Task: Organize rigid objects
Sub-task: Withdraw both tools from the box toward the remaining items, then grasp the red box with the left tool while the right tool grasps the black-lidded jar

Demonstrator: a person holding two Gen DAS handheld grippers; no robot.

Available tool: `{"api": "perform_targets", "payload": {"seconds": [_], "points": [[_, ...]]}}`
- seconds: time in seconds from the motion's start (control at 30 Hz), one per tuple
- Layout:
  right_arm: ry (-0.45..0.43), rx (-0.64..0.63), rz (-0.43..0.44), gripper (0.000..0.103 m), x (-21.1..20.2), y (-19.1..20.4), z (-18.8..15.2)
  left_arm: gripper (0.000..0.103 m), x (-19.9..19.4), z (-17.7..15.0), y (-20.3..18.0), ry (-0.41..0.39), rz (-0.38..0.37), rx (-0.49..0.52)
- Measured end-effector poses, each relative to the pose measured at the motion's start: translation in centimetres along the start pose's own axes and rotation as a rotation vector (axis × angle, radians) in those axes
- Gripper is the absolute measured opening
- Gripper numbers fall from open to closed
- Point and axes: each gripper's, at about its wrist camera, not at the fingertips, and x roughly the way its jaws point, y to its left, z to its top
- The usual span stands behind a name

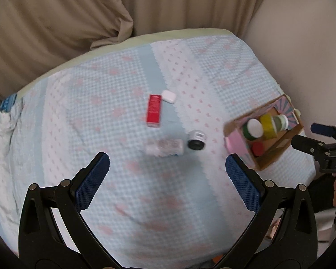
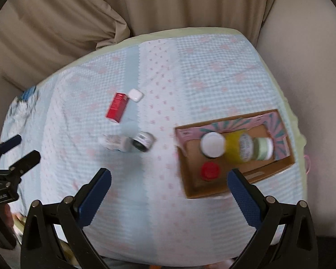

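A cardboard box (image 1: 277, 150) (image 2: 277, 170) stands at the bed's right side; it holds a white-capped bottle (image 2: 212, 144), a yellow bottle lying down (image 2: 235, 150), a pale green-lidded jar (image 2: 264, 149) and a red-capped item (image 2: 210, 171). On the bedspread lie a red carton (image 1: 154, 111) (image 2: 117, 107), a white earbud case (image 1: 169, 96) (image 2: 135, 94), a small black-lidded jar on its side (image 1: 196, 140) (image 2: 143, 142) and a pale patterned box (image 1: 164, 147) (image 2: 115, 143). My left gripper (image 1: 166, 174) (image 2: 20, 148) is open and empty above the bed, near these items. My right gripper (image 2: 168, 185) (image 1: 306, 137) is open and empty, near the box.
The bed has a light blue and pink checked cover (image 1: 100, 112) (image 2: 212, 78). Beige curtains (image 1: 56, 22) (image 2: 56, 22) hang behind it, and a pale wall (image 2: 313, 44) is at the right. Crumpled blue-white fabric (image 1: 4, 112) lies at the bed's left edge.
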Motion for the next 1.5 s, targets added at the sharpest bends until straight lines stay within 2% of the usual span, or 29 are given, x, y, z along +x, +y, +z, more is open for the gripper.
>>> {"api": "perform_targets", "payload": {"seconds": [0.13, 0.2, 0.37, 0.6, 0.83, 0.97, 1.13, 1.23, 1.4, 1.43, 1.47, 1.5], "points": [[0.002, 0.090, 0.025, 0.103, 1.4, 2.7, 0.4, 0.103, 2.0, 1.7, 2.7, 0.017, -0.011, 0.042], [0.016, 0.129, 0.031, 0.103, 2.4, 3.8, 0.7, 0.103, 3.8, 3.0, 4.1, 0.044, -0.041, 0.056], [0.045, 0.189, 0.033, 0.103, 5.4, 5.8, 1.4, 0.103, 8.1, 5.6, 5.7, 0.096, -0.066, 0.077], [0.109, 0.295, 0.068, 0.103, 11.2, 6.1, 2.7, 0.103, 16.9, 8.4, 6.8, 0.207, -0.070, 0.087], [0.182, 0.393, 0.076, 0.103, 18.6, 5.5, 3.2, 0.102, 25.6, 9.6, 6.7, 0.310, -0.072, 0.093], [0.219, 0.426, 0.084, 0.103, 22.7, 5.2, 3.4, 0.094, 30.7, 9.9, 6.3, 0.366, -0.091, 0.088], [0.273, 0.480, 0.081, 0.095, 27.3, 4.9, 3.1, 0.082, 35.7, 9.7, 5.7, 0.425, -0.083, 0.097], [0.298, 0.500, 0.072, 0.087, 29.0, 4.9, 2.7, 0.077, 37.5, 9.7, 5.5, 0.443, -0.086, 0.092], [0.324, 0.529, 0.064, 0.087, 30.9, 4.5, 2.2, 0.067, 39.6, 9.4, 5.1, 0.468, -0.090, 0.092], [0.328, 0.534, 0.067, 0.084, 31.2, 4.4, 2.2, 0.066, 39.8, 9.4, 5.0, 0.470, -0.091, 0.092], [0.331, 0.536, 0.071, 0.076, 31.4, 4.3, 2.1, 0.062, 40.1, 9.3, 4.9, 0.472, -0.089, 0.094], [0.337, 0.536, 0.075, 0.074, 31.6, 4.2, 2.1, 0.058, 40.4, 9.2, 4.8, 0.474, -0.085, 0.096]]}}
